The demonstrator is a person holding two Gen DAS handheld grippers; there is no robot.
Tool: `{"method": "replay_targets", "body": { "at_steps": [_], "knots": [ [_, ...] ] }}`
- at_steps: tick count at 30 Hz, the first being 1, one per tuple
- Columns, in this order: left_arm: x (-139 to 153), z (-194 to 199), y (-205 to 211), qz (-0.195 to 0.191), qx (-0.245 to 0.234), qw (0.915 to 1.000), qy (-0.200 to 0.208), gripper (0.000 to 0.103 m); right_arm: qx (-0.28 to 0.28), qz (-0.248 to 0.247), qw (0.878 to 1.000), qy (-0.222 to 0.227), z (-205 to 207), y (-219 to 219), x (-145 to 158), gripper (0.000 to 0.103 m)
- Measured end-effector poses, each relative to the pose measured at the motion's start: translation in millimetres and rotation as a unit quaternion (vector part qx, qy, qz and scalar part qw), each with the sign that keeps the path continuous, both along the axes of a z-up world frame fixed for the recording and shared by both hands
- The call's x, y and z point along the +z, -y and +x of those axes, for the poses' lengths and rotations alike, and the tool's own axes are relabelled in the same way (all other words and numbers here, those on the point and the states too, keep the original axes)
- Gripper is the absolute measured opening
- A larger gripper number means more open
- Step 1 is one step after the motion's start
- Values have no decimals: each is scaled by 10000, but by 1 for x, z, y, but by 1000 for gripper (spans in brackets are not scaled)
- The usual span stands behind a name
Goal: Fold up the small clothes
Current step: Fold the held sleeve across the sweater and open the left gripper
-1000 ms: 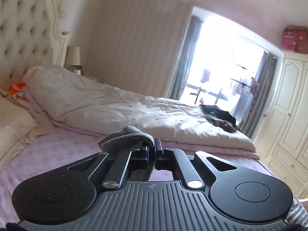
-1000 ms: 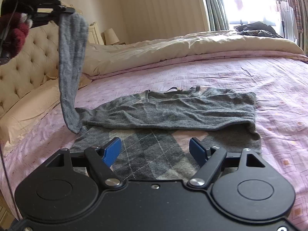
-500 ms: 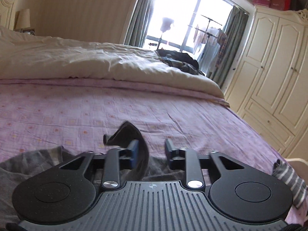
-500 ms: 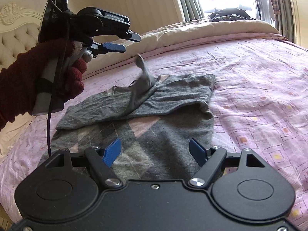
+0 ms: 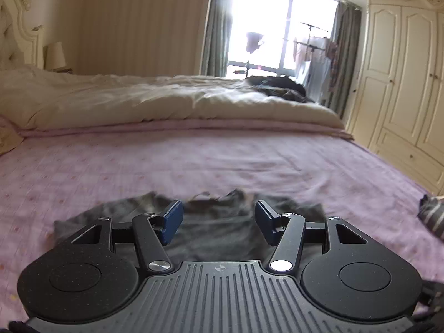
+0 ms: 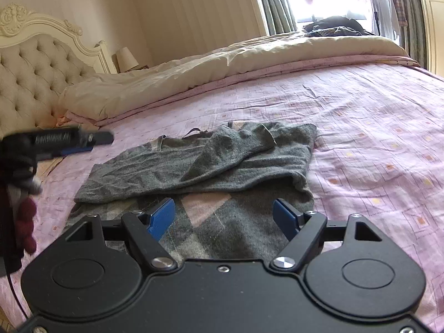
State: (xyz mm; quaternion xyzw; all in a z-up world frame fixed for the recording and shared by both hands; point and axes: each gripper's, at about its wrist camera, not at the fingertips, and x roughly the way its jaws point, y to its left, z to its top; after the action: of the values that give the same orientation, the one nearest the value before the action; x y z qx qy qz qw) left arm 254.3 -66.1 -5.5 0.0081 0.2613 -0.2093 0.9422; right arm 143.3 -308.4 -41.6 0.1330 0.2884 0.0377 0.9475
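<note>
A small grey sweater (image 6: pixel 199 166) with an argyle front lies flat on the pink bedsheet (image 6: pixel 374 138). One sleeve (image 6: pixel 230 149) rests folded across its chest. My right gripper (image 6: pixel 223 216) hovers open over the sweater's lower hem with nothing between its blue pads. In the right wrist view my left gripper (image 6: pixel 94 143) shows blurred at the left edge, beside the sweater and apart from it. In the left wrist view that left gripper (image 5: pixel 219 219) sits low over the grey sweater (image 5: pixel 219 227), its jaws opening and empty.
A cream duvet (image 6: pixel 249 63) is bunched along the far side of the bed, with dark clothes (image 6: pixel 333 29) on top. A tufted headboard (image 6: pixel 33 72) and a lamp (image 6: pixel 126 58) stand at left. White wardrobes (image 5: pixel 402 83) line the right wall. A striped garment (image 5: pixel 433 219) lies at the bed's right edge.
My left gripper held the grey sleeve high, swung it over the sweater, let it go and dropped low to the left. The sleeve now lies folded across the chest. The right gripper shifted slightly.
</note>
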Motion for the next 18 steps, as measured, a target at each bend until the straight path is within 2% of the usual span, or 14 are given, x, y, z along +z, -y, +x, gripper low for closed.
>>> {"method": "replay_targets", "body": {
  "at_steps": [4, 7, 10, 16, 18],
  "knots": [
    [-35, -11, -44, 65, 463, 9981, -408, 56, 14, -95, 10000, 1, 22, 1, 3, 80],
    [-56, -22, -71, 104, 726, 9957, -562, 56, 1, -243, 9997, 16, 39, 2, 4, 80],
    [-68, -34, -87, 84, 879, 9946, -538, 56, -8, -391, 9992, 69, 56, 4, 3, 80],
    [-94, -44, -95, 178, 989, 9938, -475, 56, -110, -592, 9982, -38, 89, 13, -2, 80],
    [-101, -50, -96, 184, 979, 9946, -282, 57, -113, -675, 9976, -92, 101, 16, -5, 79]
  ]
}}
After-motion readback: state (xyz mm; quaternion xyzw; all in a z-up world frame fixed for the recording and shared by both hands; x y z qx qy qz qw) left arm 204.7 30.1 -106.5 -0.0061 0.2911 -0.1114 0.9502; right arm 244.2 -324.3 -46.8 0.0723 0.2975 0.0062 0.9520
